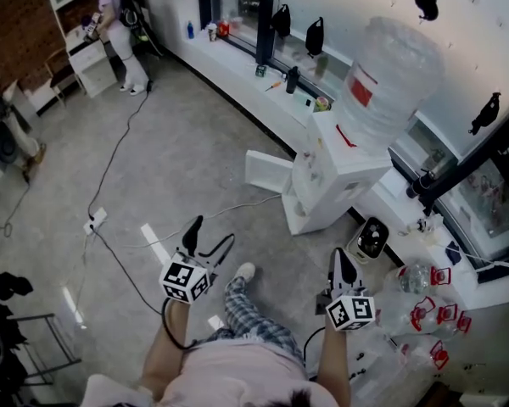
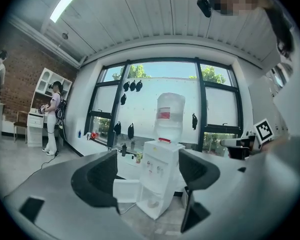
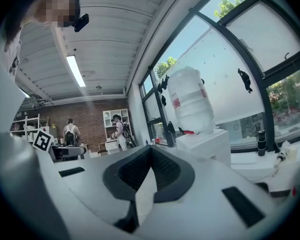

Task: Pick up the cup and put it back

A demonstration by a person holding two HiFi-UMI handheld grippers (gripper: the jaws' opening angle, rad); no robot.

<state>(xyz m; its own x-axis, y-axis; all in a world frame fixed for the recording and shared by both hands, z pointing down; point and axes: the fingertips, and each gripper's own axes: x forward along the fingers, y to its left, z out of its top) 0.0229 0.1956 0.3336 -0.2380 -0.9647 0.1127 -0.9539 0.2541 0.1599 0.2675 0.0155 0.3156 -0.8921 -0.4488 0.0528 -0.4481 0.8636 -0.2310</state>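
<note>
Currently left gripper [image 1: 210, 237] is hovering jaws apart, right gripper [image 1: 343, 265] together, both empty; cup [image 2: 153, 203] seemingly sitting in water dispenser [image 1: 339, 164] lower niche, tight opening, risking knocking it over

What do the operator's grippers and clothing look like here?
Both the left gripper and the right gripper have black, curved jaws on pale grey bodies. Each carries a white cube with black square markers. A black cable trails from the left one. The person wears a pale pink short-sleeved top and checked trousers.
</note>
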